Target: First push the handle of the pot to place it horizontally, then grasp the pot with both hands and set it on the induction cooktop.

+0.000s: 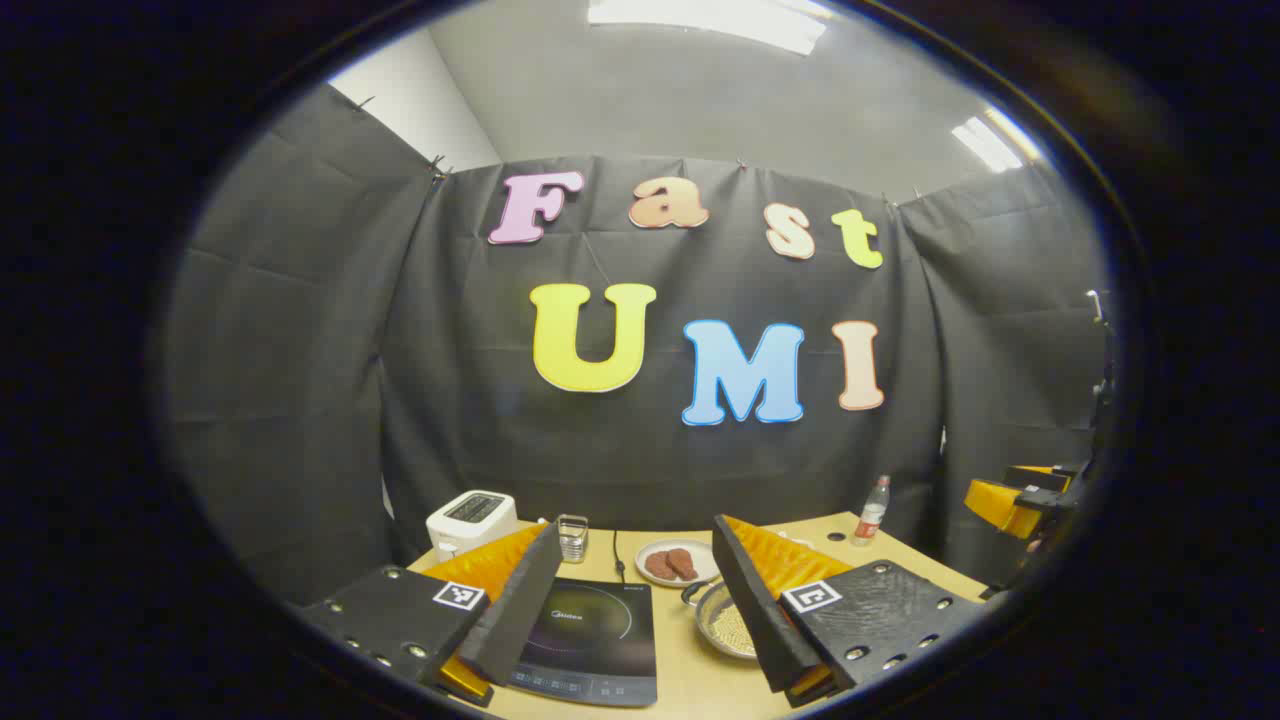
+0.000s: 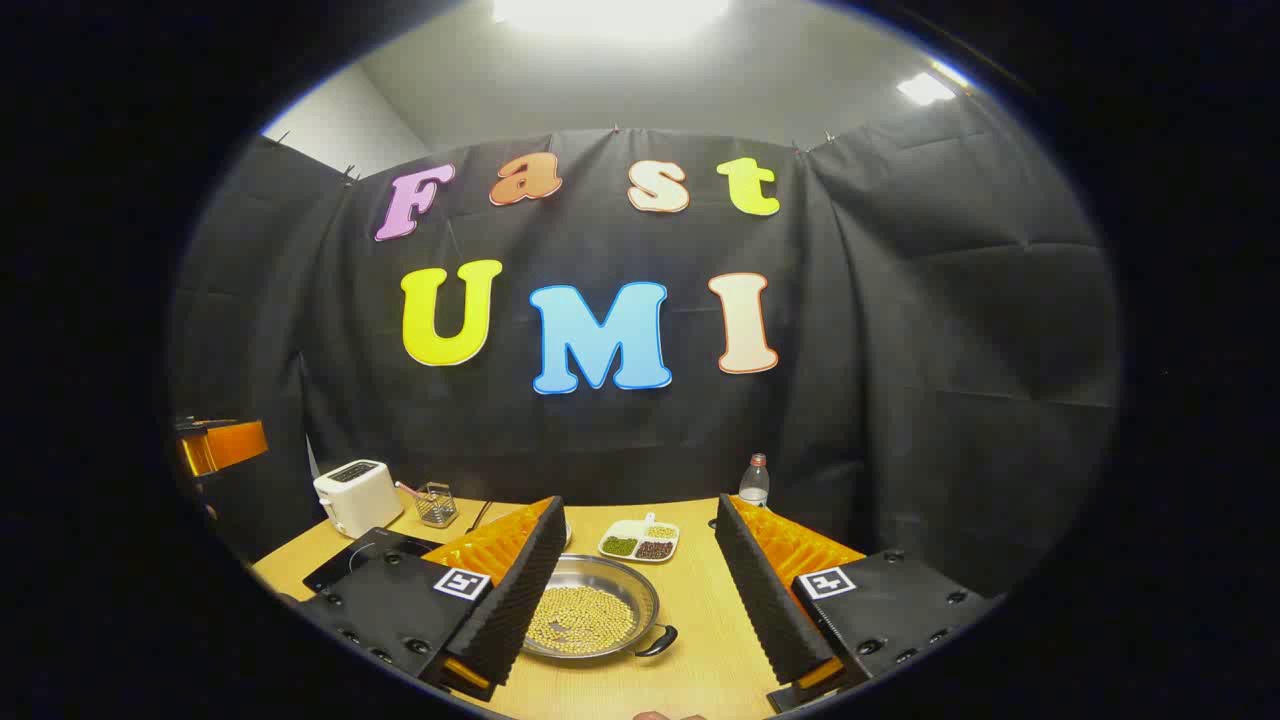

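Left hand-held gripper (image 1: 640,600) held wide above counter (image 1: 690,680), holding nothing; induction cooktop (image 1: 590,640) seen between its fingers. Right hand-held gripper (image 2: 640,590) likewise wide, holding nothing. Pot (image 2: 590,620) of yellow grains resting on counter just right of cooktop, one loop handle (image 2: 660,640) at near-right rim. Toaster (image 2: 357,495), bottle (image 2: 754,482), divided dish (image 2: 640,542) along back.

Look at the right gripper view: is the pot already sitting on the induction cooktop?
No: the pot rests on the bare wooden table, with the induction cooktop lying apart from it to the left.
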The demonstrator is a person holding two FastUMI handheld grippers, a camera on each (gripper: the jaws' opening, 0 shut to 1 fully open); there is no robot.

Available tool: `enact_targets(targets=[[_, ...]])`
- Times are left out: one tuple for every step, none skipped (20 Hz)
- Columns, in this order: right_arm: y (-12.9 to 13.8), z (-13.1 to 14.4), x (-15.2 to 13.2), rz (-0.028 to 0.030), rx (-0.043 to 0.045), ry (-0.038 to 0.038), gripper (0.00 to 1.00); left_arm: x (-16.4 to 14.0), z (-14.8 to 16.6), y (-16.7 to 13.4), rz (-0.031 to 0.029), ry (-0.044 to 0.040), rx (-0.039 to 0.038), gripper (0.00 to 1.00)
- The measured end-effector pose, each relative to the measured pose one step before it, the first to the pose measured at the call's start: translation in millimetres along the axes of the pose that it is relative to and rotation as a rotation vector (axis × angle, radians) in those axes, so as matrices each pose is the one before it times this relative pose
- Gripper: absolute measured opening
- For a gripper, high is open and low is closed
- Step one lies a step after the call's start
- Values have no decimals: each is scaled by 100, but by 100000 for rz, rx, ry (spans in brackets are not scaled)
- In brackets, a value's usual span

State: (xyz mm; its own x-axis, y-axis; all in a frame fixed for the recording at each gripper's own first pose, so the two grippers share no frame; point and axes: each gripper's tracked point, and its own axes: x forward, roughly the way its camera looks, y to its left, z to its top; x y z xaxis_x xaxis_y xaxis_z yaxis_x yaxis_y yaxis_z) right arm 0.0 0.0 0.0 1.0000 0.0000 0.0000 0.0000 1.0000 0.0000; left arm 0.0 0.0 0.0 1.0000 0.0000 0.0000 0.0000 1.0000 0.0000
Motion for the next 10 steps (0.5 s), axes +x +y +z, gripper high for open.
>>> enact_targets(targets=[[-14,-16,-63,-42,58,194,96,-31,-153,141,278,375,326,88],[-4,-8,-67,-95,169,135,96,-175,-252,45,144,527,367,92],[-81,-40,-148,-157,56,226,96,-187,-96,46,277,405,138,90],[-84,-38,-191,-173,145,200,93,-27,-239,82,91,454,-155,87],[-25,118,-144,-61,181,144,96,-70,-81,-37,-172,341,-346,87],[-107,-202,-337,5,-10,55,96,-28,35,29,-118,293,-252,87],[-13,-60,-114,10,-295,93,96,11,-73,16,-36,137,-19,87],[-38,-88,-26,-7,-429,260,96,98,-144,-72,-142,-33,151,88],[-12,-138,-33,173,-297,442,96,57,-66,22,-34,181,269,87],[108,-52,-73,485,-76,425,96,-82,-168,-8,56,278,144,88]])
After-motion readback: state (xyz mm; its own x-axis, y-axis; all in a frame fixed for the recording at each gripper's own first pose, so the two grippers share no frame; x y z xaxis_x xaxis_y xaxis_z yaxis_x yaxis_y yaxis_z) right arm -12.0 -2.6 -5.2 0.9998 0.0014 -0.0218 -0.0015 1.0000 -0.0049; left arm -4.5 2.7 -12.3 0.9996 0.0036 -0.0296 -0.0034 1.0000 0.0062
